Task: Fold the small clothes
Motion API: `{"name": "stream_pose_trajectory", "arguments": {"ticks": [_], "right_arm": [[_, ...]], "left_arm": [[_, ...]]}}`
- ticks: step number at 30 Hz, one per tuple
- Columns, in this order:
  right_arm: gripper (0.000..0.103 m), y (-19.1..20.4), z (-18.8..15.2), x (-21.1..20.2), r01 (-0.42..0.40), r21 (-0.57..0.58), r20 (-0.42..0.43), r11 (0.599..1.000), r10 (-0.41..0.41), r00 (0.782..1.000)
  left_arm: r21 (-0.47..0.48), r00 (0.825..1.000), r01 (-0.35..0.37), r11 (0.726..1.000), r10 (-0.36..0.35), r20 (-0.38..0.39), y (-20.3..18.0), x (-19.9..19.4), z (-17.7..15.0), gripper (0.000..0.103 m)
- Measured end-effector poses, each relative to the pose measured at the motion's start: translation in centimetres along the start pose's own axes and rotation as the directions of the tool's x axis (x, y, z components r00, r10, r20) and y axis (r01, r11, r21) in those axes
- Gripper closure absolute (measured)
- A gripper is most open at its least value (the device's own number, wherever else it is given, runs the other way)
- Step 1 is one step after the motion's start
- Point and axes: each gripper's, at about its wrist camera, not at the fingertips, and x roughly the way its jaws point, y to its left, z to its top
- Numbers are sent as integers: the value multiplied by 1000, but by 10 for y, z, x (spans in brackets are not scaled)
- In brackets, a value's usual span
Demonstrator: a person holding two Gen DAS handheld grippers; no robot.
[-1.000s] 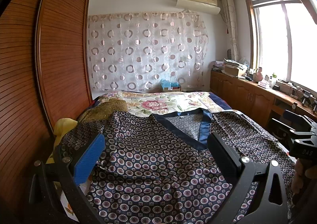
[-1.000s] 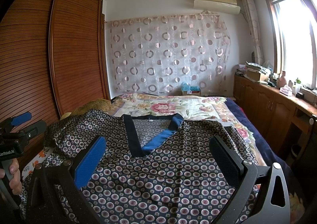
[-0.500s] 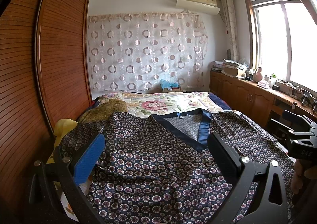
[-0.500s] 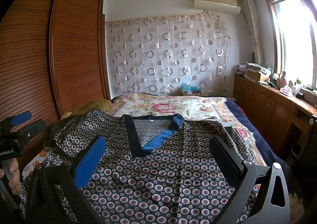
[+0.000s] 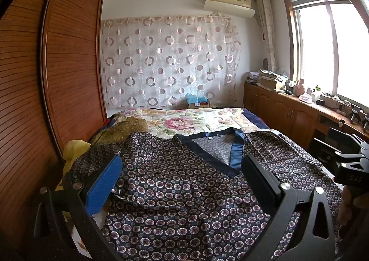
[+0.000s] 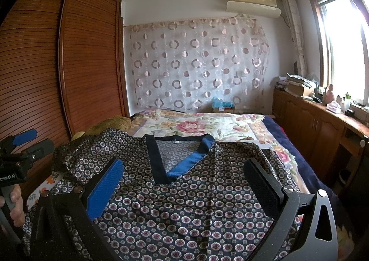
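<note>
A dark navy top with a small circle print [image 5: 184, 187] lies spread flat on the bed, its blue V-neck collar [image 5: 235, 152] toward the far end. It also shows in the right wrist view [image 6: 184, 205], with the collar [image 6: 182, 166] at the centre. My left gripper [image 5: 182, 178] is open and empty, held above the left half of the top. My right gripper [image 6: 184, 180] is open and empty above the middle of the top. The right gripper's body shows at the right edge of the left wrist view [image 5: 350, 168]; the left gripper's body shows at the left edge of the right wrist view [image 6: 18, 159].
The bed has a floral cover [image 5: 184, 122]. A brown wooden wardrobe [image 5: 69, 76] stands along the left. A wooden counter with clutter [image 5: 299, 108] runs under the window on the right. A yellow cloth [image 5: 73, 150] and an olive cushion [image 5: 124, 127] lie at the bed's left side.
</note>
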Motion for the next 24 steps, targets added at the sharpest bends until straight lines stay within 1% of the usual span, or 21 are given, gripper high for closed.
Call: {"name": "stream_pose_trajectory", "arguments": {"ticks": [5, 8, 9, 11, 16, 24], "right_arm": [[0, 0, 0, 1, -2, -1, 0, 1000, 2, 1000], [0, -1, -1, 4, -6, -1, -6, 1000, 6, 1000], [0, -1, -2, 5, -8, -1, -8, 1000, 8, 1000], [0, -1, -3, 6, -14, -1, -14, 1000, 14, 1000], [0, 2, -4, 16, -46, -14, -37, 999, 45, 998], [0, 3, -5, 31, -83, -36, -75, 996, 80, 994]], "left_arm": [[0, 1000, -1, 1000, 1, -2, 0, 0, 0, 0], [4, 1000, -6, 1000, 6, -17, 0, 0, 4, 0], [5, 1000, -7, 1000, 7, -16, 0, -7, 8, 0], [8, 999, -16, 1000, 16, -31, 4, -3, 7, 0], [0, 997, -49, 999, 48, -68, 25, 8, 1, 0], [-23, 988, -99, 995, 95, -118, 57, 28, -17, 0]]}}
